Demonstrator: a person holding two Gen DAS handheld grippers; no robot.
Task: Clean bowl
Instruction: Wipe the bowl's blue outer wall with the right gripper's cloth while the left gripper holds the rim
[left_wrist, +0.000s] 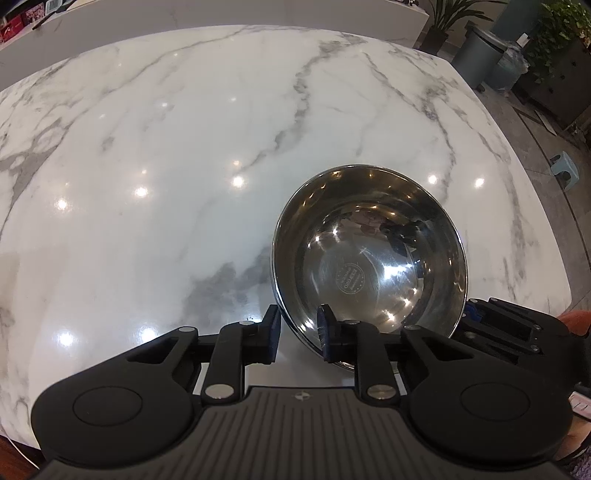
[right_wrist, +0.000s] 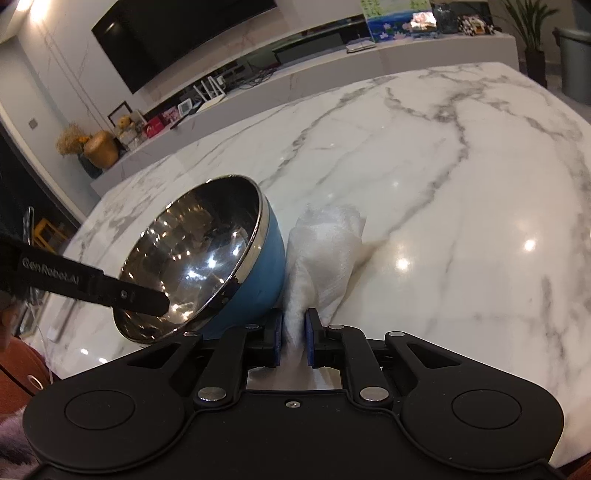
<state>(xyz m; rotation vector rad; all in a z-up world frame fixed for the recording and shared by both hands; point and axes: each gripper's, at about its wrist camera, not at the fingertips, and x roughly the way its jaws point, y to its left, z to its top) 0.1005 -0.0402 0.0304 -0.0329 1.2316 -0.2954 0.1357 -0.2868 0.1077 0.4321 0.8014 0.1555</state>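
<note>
Bowl tilted, rim pinched in left jaws, cloth clamped in right jaws — marble tabletop open beyond.

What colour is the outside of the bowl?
Blue, below a shiny steel rim, on the bowl. It shows best in the right wrist view; the left wrist view shows only the steel inside.
</note>
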